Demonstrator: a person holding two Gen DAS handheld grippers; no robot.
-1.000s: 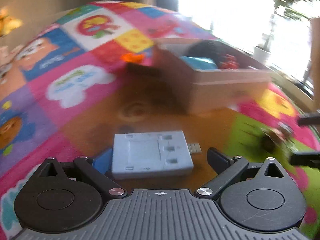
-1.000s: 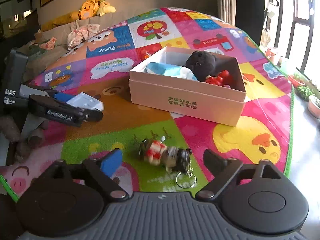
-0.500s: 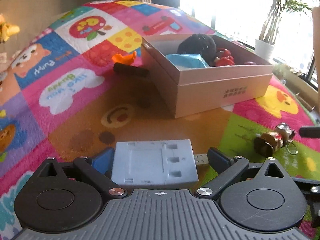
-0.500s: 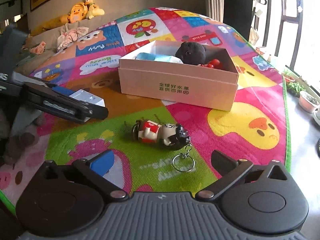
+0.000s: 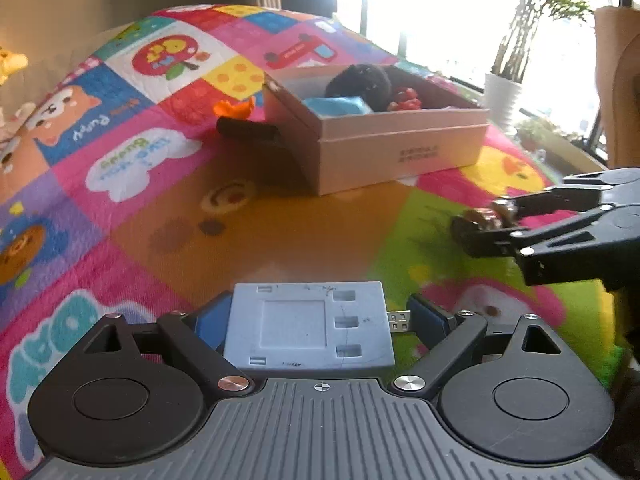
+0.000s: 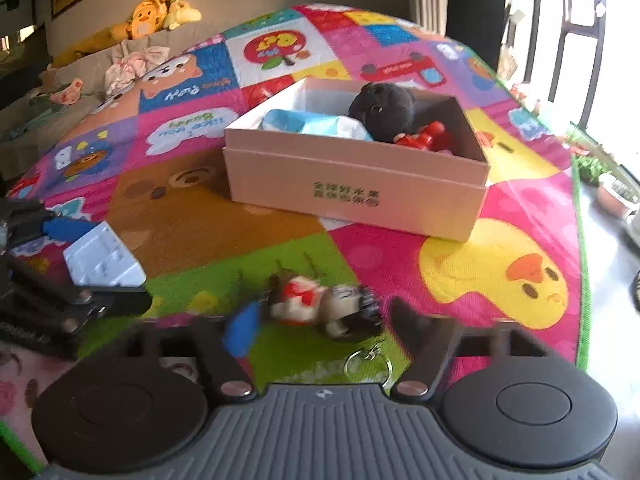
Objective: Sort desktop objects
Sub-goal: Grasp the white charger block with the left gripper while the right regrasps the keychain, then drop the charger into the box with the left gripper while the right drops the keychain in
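Note:
My left gripper [image 5: 316, 316] is shut on a pale blue USB device [image 5: 308, 330], held above the mat; it also shows in the right wrist view [image 6: 102, 258]. My right gripper [image 6: 320, 320] is open, its fingers either side of a small figurine keychain [image 6: 324, 306] lying on the green patch of the mat; the keychain also shows in the left wrist view [image 5: 486, 216]. A pink cardboard box [image 6: 352, 188] stands behind, holding a black plush [image 6: 384, 110], a blue packet [image 6: 312, 124] and red pieces [image 6: 424, 136].
An orange toy [image 5: 234, 108] and a dark cylinder [image 5: 248, 130] lie on the colourful play mat [image 6: 500, 272] left of the box [image 5: 400, 148]. Plush toys [image 6: 156, 18] sit on a sofa at the back left. Potted plants stand by the window at right.
My right gripper has moved forward and its fingers have closed in around the keychain. My left gripper has held the USB device and shifted slightly.

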